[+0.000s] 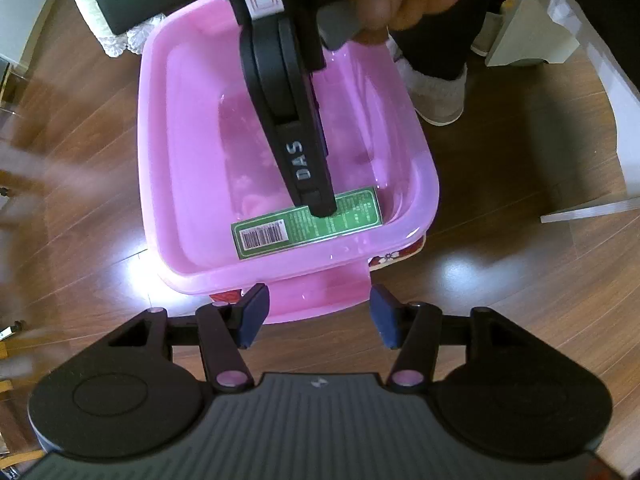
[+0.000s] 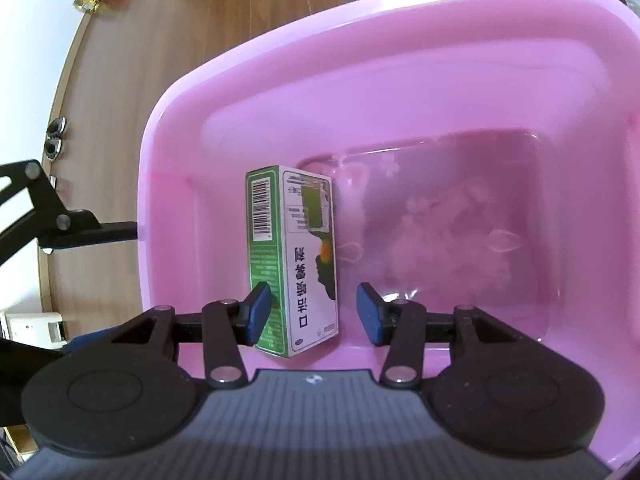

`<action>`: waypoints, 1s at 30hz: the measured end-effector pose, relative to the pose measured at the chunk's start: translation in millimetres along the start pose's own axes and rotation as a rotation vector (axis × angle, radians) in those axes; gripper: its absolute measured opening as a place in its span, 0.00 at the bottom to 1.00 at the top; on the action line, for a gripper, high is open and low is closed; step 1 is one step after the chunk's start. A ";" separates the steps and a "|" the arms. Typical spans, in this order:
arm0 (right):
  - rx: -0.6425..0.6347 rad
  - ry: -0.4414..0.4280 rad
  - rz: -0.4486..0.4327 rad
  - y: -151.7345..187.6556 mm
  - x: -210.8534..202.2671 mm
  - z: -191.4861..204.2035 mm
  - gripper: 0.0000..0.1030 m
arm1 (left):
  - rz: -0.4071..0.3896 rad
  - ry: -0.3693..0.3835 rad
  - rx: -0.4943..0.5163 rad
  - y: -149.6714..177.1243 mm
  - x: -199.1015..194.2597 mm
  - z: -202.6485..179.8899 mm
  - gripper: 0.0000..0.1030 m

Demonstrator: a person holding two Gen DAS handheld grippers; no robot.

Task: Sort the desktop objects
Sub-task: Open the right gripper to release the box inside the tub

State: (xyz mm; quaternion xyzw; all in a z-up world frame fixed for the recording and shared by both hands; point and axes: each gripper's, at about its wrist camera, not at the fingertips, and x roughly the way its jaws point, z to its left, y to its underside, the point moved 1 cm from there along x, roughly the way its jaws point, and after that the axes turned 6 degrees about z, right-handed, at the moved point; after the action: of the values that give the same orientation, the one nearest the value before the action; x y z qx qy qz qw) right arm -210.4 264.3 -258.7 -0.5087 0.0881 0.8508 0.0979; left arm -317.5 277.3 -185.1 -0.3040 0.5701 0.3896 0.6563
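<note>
Carton (image 2: pixel 292 256) of medicine lies inside the pink plastic bin (image 2: pixel 400 40), between the right gripper's (image 2: pixel 314 312) spread jaws at its 6 o'clock end. Probably light, stiff cardboard; grip the long flat sides. Left gripper (image 1: pixel 318 316) hovers spread outside.

The bin (image 2: pixel 192 92) is translucent pink; the box (image 2: pixel 294 264) is green and white (black barcode on its green side); the claw pads (image 2: pixel 258 310) are dark blue.

"DAS" on the right hand-held gripper (image 1: pixel 306 160); barcode and Chinese print on the green box (image 2: pixel 294 260).
</note>
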 end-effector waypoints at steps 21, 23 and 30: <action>-0.053 0.087 -0.045 -0.6 -17.5 10.2 0.46 | 0.010 0.010 -0.001 -1.7 -0.9 -3.5 0.62; -0.063 0.105 -0.057 1.6 -19.0 11.0 0.52 | 0.016 0.009 -0.002 -0.8 -2.4 -3.7 0.62; -0.067 0.107 -0.098 4.8 -25.7 8.4 0.55 | 0.036 -0.004 -0.003 -0.4 -9.3 -6.4 0.63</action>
State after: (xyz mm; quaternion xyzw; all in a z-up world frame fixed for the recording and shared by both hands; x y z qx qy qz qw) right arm -206.8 259.8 -231.7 -0.5602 0.0399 0.8190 0.1174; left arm -320.9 270.2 -177.1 -0.2939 0.5735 0.4029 0.6500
